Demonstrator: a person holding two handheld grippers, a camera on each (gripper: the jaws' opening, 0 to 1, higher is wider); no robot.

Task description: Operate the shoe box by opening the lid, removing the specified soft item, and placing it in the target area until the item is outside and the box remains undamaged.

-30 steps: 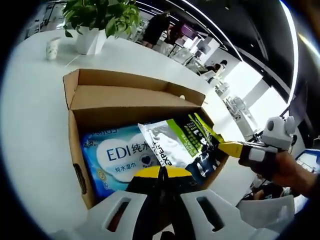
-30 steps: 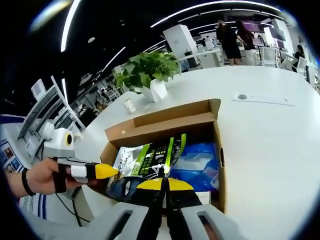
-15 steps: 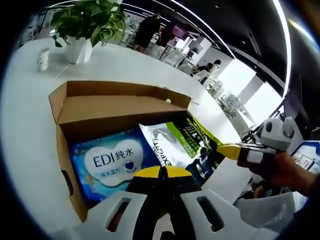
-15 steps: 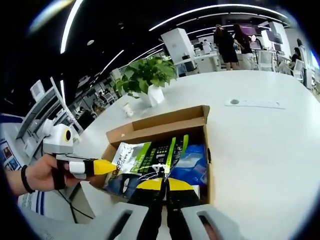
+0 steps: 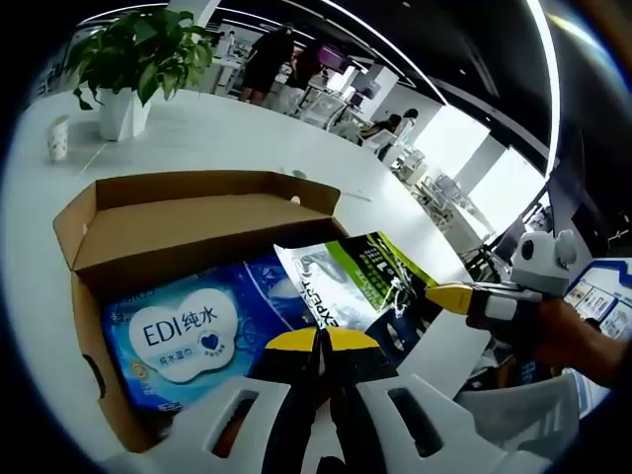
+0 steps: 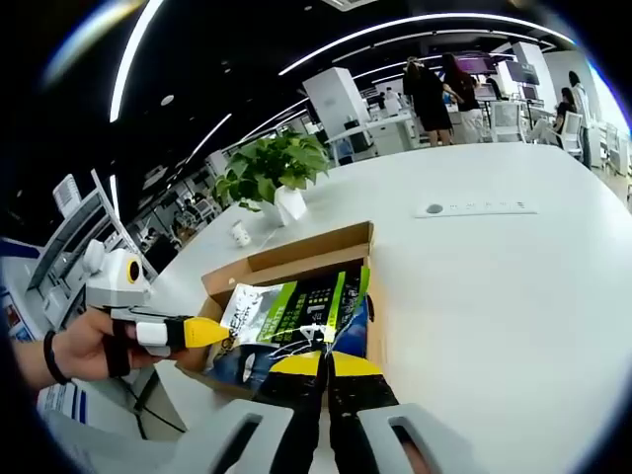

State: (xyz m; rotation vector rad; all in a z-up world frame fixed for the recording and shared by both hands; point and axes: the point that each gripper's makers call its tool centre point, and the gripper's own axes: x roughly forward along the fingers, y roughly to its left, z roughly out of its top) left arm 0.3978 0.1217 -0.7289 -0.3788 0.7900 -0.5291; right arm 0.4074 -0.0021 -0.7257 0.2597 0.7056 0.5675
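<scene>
An open brown shoe box (image 5: 197,212) lies on the white table, lid folded back. Inside it is a blue EDI wet-wipes pack (image 5: 183,336). A soft green, silver and dark bag (image 5: 346,281) is raised above the box's right half. My left gripper (image 5: 319,341) is shut on the bag's lower silver corner. From the right, my right gripper (image 5: 449,296) pinches the bag's far edge. In the right gripper view the bag (image 6: 296,306) hangs over the box (image 6: 296,262), my right gripper (image 6: 322,361) shut on its near edge and the left gripper (image 6: 207,333) at its left corner.
A potted plant (image 5: 123,59) and a small paper cup (image 5: 57,138) stand behind the box on the white table (image 6: 494,296). A flat white socket strip (image 6: 477,208) lies far right. People stand at desks in the background. The table edge runs near my hands.
Both grippers have pulled back and up with the bag between them, so it sits higher over the box. More of the blue wipes pack shows underneath.
</scene>
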